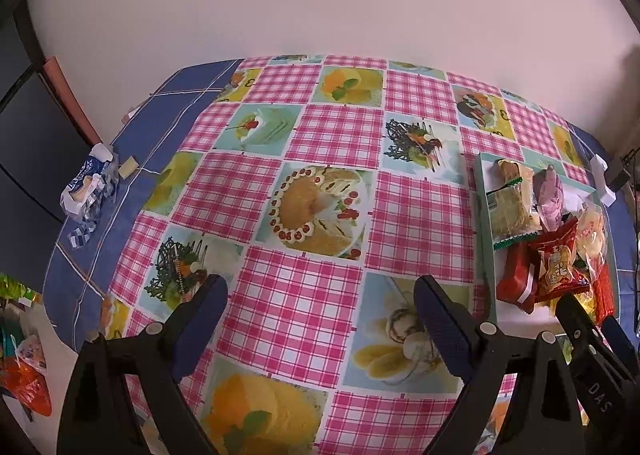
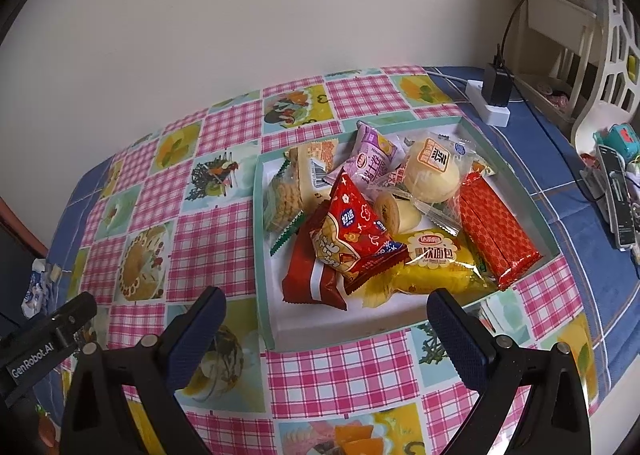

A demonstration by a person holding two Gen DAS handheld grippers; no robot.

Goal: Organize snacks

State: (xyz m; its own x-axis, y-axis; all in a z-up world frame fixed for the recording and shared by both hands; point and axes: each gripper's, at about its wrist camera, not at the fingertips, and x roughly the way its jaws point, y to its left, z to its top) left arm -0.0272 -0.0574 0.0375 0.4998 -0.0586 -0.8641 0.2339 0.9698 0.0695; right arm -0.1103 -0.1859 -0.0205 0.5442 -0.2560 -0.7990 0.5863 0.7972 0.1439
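From my left wrist camera, my left claw [image 1: 320, 319] hangs above the checked tablecloth [image 1: 304, 295] on the surface with its fingers wide apart, holding and touching nothing. The snack tray [image 1: 486, 239] sits off to the right, heaped with packets, and a crumpled blue-and-white wrapper [image 1: 90, 191] lies well apart at the far left edge. I see no loose snack on the cloth beneath this claw, so I judge the gathering largely done. From my right wrist camera, my right claw [image 2: 326, 327] is likewise spread wide and empty, poised just short of the tray's near rim [image 2: 266, 295]. Inside lie a red popcorn bag [image 2: 352, 235] atop a dark red packet [image 2: 310, 279], a yellow bread pack [image 2: 436, 263], a long red wafer bar [image 2: 494, 227], a round bun [image 2: 432, 171], a purple packet [image 2: 370, 159] and a cookie sleeve [image 2: 292, 187], all jumbled. My guess at the next move: lower the right claw and straighten the pile, starting with the topmost bag.
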